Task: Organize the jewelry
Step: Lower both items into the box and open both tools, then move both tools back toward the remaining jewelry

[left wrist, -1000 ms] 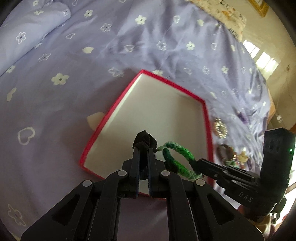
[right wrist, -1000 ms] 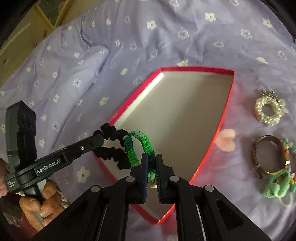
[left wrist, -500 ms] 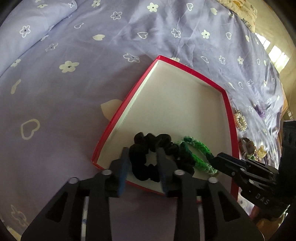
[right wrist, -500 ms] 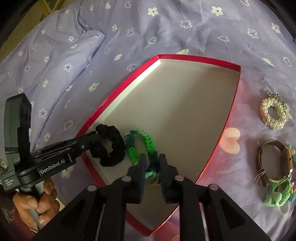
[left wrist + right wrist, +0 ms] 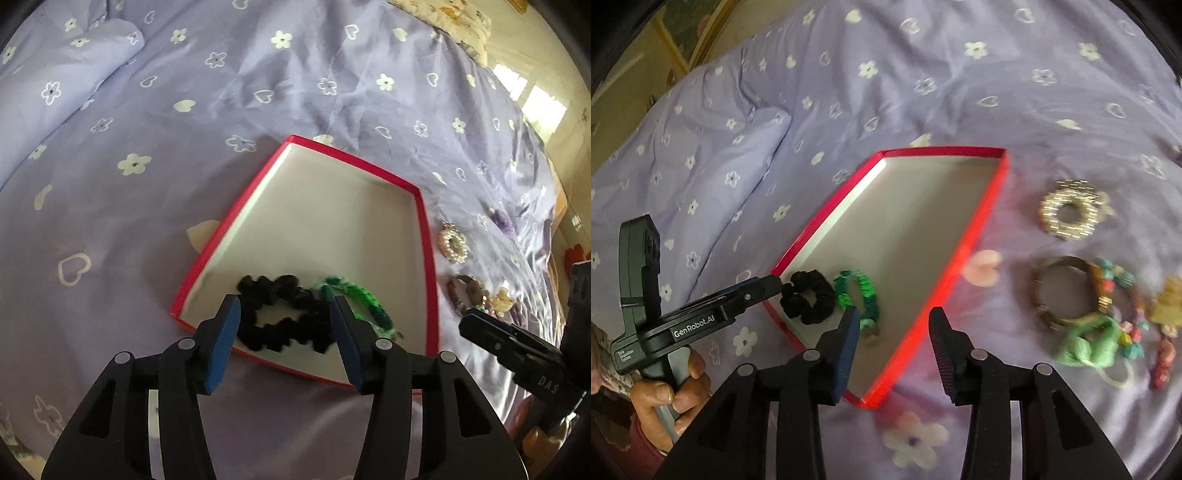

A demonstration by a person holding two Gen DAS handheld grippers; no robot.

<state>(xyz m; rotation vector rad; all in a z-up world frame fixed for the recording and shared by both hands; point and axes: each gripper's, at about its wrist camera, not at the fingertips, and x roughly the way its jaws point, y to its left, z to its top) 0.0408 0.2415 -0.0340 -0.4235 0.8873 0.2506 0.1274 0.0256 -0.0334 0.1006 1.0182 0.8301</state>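
Jewelry pieces, a black fabric scrunchie (image 5: 284,314) touching a green braided bracelet (image 5: 857,295), lie at lower centre in the shallow red-rimmed white tray (image 5: 428,258). Both the left gripper (image 5: 284,314) and right gripper (image 5: 894,325) hover spread and empty. Farther right, the tangled bracelet heap (image 5: 1097,314) may snag and drag neighbours.

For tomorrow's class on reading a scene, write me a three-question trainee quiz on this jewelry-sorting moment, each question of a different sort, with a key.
1. True or false: the black scrunchie lies inside the red-rimmed tray.
2. Multiple choice: the green braided bracelet is A) on the bedspread, B) in the tray beside the scrunchie, C) clamped in the right gripper.
3. Fill in: the pearl bracelet lies on the purple ______, outside the tray.

Key: 1 true. 2 B. 3 bedspread. Both the right gripper and the left gripper are open and hold nothing.
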